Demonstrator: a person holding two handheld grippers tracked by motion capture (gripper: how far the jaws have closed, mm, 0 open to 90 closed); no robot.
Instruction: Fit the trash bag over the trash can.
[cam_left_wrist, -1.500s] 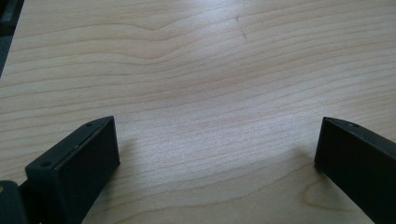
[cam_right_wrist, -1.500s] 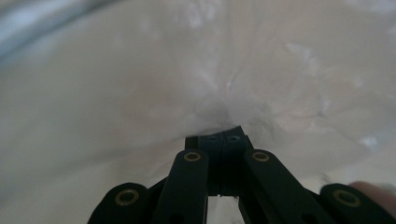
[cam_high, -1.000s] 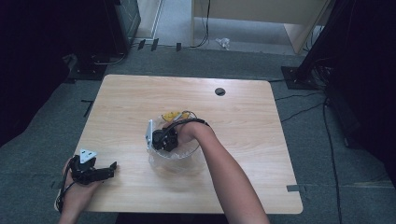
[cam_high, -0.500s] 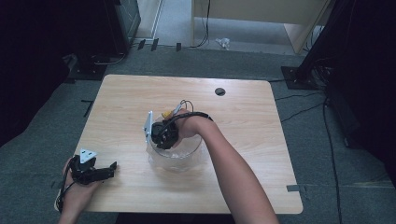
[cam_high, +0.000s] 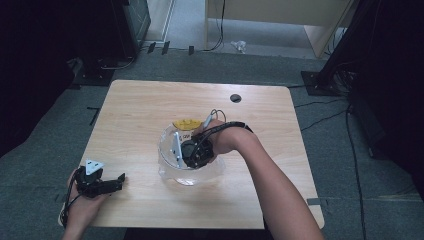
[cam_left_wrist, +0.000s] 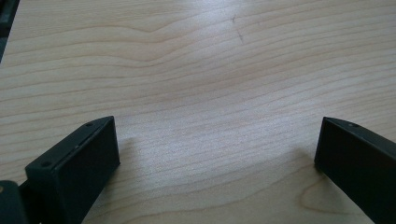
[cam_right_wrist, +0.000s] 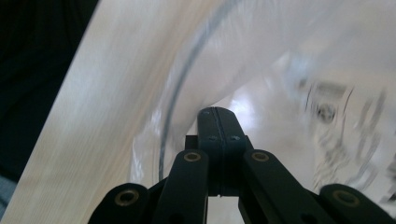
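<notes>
The right gripper (cam_right_wrist: 218, 114) has its jaws pressed together, empty, above the clear bowl (cam_high: 167, 150). The left gripper (cam_left_wrist: 217, 154) sits wide apart on the table (cam_left_wrist: 196, 70).

Light wooden counter (cam_high: 150, 105) with a dark round grommet (cam_high: 235, 98) on grey carpet floor (cam_high: 250, 65); pale wooden furniture (cam_high: 280, 15) and black cables (cam_high: 325, 117) beyond; dark surroundings either side.

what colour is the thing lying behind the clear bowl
Yellow; the flat item just beyond the bowl shows best in the high view.
</notes>
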